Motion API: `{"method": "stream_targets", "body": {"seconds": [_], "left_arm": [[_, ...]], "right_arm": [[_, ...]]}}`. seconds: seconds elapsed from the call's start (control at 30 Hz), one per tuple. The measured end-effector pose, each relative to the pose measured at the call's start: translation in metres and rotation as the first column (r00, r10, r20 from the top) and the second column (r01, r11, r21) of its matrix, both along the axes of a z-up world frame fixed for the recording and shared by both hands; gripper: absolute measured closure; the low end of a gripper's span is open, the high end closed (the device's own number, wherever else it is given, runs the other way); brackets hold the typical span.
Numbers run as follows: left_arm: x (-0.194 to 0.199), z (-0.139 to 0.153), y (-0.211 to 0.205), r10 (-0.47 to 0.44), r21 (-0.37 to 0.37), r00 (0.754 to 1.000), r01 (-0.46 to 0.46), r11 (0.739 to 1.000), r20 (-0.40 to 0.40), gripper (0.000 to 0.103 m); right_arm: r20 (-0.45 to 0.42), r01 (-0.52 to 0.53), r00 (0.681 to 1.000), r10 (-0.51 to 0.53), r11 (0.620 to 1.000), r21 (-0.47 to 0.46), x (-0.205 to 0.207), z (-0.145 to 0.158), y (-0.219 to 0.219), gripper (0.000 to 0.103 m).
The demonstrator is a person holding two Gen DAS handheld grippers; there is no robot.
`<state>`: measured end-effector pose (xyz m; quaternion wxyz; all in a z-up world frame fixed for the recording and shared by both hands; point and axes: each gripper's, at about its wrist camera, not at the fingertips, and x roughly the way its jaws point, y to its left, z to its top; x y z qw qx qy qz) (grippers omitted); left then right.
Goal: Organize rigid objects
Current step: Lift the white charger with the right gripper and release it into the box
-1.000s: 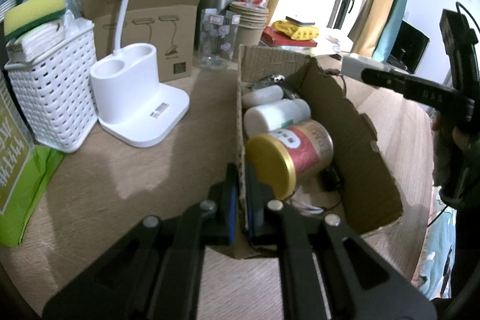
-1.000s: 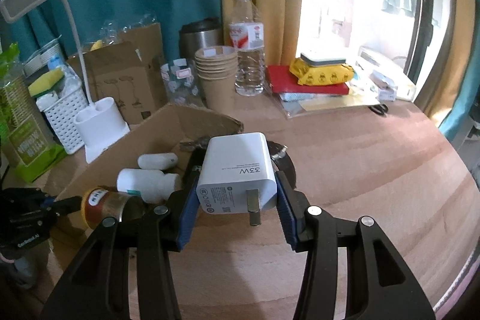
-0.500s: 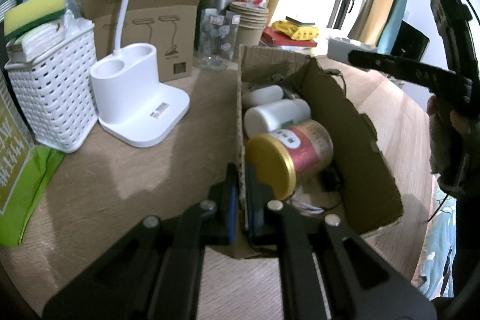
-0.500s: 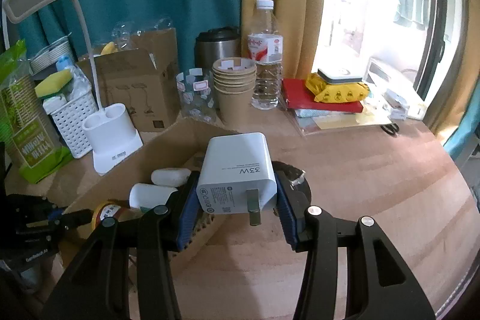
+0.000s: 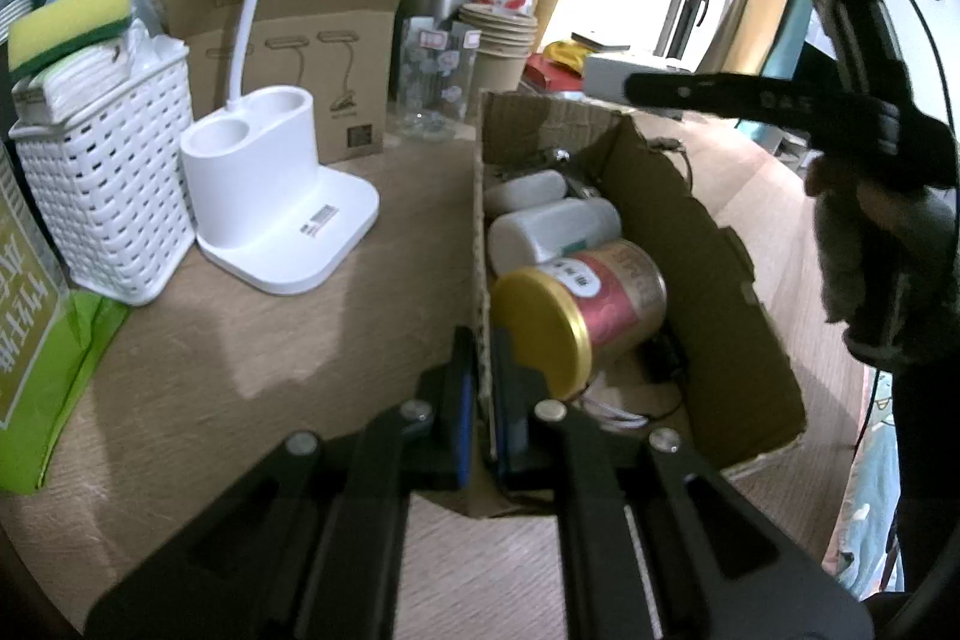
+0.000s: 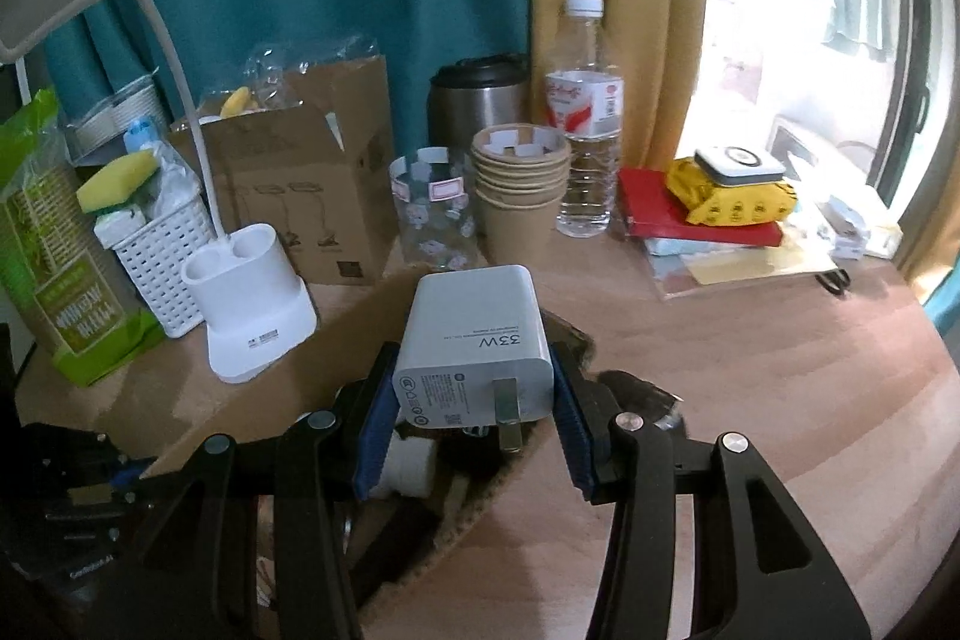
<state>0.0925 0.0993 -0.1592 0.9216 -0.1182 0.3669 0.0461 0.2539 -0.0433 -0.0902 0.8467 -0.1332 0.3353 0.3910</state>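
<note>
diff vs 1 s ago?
The right gripper, shut on the white charger, has carried it over the open cardboard box; in the left wrist view it has slid left above the box. Nothing taken or released. The left gripper stays clamped on the box wall; the contents haven't moved.

The left gripper (image 5: 483, 388) points forward and down, its blue-padded jaws pressed together on the near wall of the cardboard box (image 5: 714, 244). The right gripper (image 6: 474, 394) also tilts downward, jaws about half apart and clamped on both sides of a white charger (image 6: 474, 334), prongs facing the camera. The right hand (image 5: 870, 244) wraps that gripper's black handle
</note>
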Motion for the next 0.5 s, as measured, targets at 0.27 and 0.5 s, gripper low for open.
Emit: {"method": "stream_targets", "body": {"seconds": [0.27, 0.5], "left_arm": [[0.000, 0.000, 0.000, 0.000, 0.001, 1.000, 0.000, 1.000, 0.000, 0.097], [0.000, 0.000, 0.000, 0.000, 0.001, 1.000, 0.000, 1.000, 0.000, 0.097]], "right_arm": [[-0.039, -0.049, 0.998, 0.047, 0.998, -0.048, 0.009, -0.016, 0.027, 0.053], [-0.058, -0.072, 0.996, 0.066, 0.993, -0.099, 0.013, -0.029, 0.044, 0.053]]}}
